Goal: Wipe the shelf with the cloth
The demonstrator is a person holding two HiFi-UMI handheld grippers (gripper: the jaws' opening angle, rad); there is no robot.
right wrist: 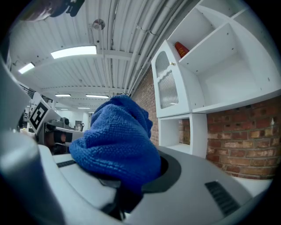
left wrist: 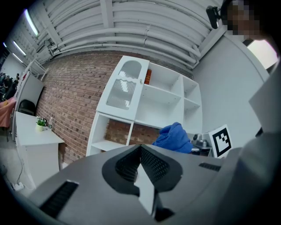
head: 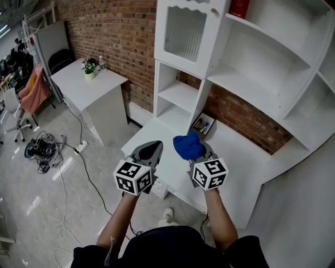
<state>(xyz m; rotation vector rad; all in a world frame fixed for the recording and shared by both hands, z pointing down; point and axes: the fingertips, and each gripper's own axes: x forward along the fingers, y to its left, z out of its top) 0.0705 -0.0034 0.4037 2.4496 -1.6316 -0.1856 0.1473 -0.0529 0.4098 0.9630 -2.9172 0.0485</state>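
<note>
A bunched blue cloth (head: 188, 146) is pinched in my right gripper (head: 199, 152), held above the white desk surface (head: 235, 152) in front of the white shelf unit (head: 246, 63). In the right gripper view the blue cloth (right wrist: 118, 140) bulges out of the shut jaws and hides the tips. My left gripper (head: 149, 152) hovers beside it to the left, jaws shut with nothing between them; in the left gripper view its tips (left wrist: 139, 171) meet, and the blue cloth (left wrist: 174, 137) shows beyond. The shelf unit (left wrist: 149, 110) stands against the brick wall.
A red item (head: 239, 7) stands on the top shelf. A small framed picture (head: 202, 124) leans at the back of the desk. A frosted cabinet door (head: 184, 32) is at upper left. A separate white table (head: 90, 86) with a plant stands left; cables (head: 44, 152) lie on the floor.
</note>
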